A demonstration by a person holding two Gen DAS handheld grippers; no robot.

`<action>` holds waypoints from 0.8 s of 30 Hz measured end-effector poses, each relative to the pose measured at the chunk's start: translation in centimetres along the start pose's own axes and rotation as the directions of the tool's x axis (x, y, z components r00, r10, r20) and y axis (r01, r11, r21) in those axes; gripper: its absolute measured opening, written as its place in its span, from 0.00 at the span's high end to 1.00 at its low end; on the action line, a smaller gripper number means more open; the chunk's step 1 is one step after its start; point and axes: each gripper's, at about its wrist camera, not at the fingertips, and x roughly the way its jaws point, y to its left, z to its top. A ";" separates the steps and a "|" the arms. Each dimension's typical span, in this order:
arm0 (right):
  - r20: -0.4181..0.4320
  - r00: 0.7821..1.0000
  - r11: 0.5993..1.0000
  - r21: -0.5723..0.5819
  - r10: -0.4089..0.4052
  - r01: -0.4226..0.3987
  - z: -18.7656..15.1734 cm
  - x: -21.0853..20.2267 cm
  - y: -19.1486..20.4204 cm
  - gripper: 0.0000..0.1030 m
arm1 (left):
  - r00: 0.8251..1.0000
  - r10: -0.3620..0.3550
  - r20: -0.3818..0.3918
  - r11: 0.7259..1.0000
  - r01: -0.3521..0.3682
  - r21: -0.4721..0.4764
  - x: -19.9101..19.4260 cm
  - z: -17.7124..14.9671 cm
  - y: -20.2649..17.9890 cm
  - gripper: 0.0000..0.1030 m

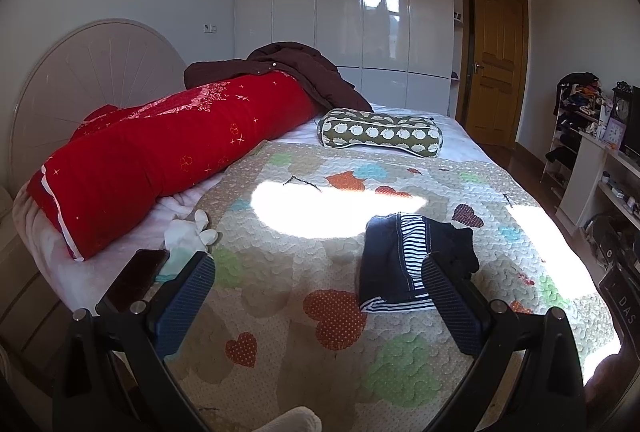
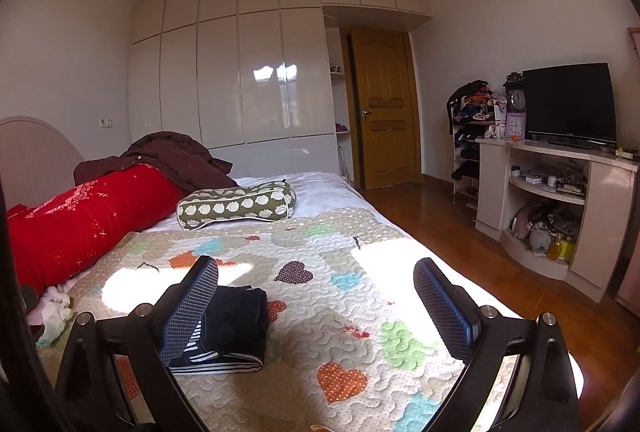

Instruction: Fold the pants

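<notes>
The left gripper (image 1: 318,306) hangs above the bed with its blue ribbed fingers spread wide, holding nothing. The right gripper (image 2: 316,306) is likewise spread apart and empty. The small dark denim pants with a navy-and-white striped lining (image 1: 404,264) lie folded into a compact bundle on the pale quilted bedspread with coloured hearts (image 1: 304,344), partly behind the left gripper's right finger (image 1: 452,304) and the right gripper's left finger (image 2: 190,306).
</notes>
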 end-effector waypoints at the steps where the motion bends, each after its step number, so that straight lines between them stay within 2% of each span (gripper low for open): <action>1: 0.002 1.000 1.000 -0.010 0.005 -0.004 -0.1 0.0 0.2 0.03 | 1.000 -0.002 -0.003 1.000 0.002 0.000 0.1 -0.2 0.0 0.00; 6: 0.022 0.999 0.999 -0.040 0.035 -0.034 -0.7 0.0 1.1 0.03 | 1.000 -0.012 -0.005 1.000 0.012 0.007 0.4 -0.7 0.0 0.00; 10: -0.103 0.990 0.992 -0.077 0.093 -0.101 -1.0 2.1 2.1 0.03 | 0.999 -0.045 0.002 0.999 0.045 0.001 0.7 -1.1 0.3 0.00; 12: -0.190 0.977 0.980 -0.152 0.098 -0.128 -1.4 3.7 3.2 0.02 | 0.998 -0.069 -0.006 0.998 0.069 0.003 1.0 -1.5 0.3 0.00; 15: -0.212 0.976 0.967 -0.232 0.057 -0.107 -2.8 4.9 4.4 0.02 | 0.995 -0.091 -0.030 0.996 0.091 0.018 1.9 -2.0 -0.2 0.00; 20: -0.274 0.958 0.975 -0.173 0.089 -0.140 -4.4 6.3 3.9 0.03 | 0.989 -0.114 -0.096 0.992 0.118 0.042 3.9 -3.2 -1.2 0.00; 24: -0.348 0.931 0.979 -0.125 0.109 -0.162 -6.0 7.5 3.5 0.03 | 0.983 -0.117 -0.140 0.992 0.123 0.037 5.4 -4.1 -1.4 0.00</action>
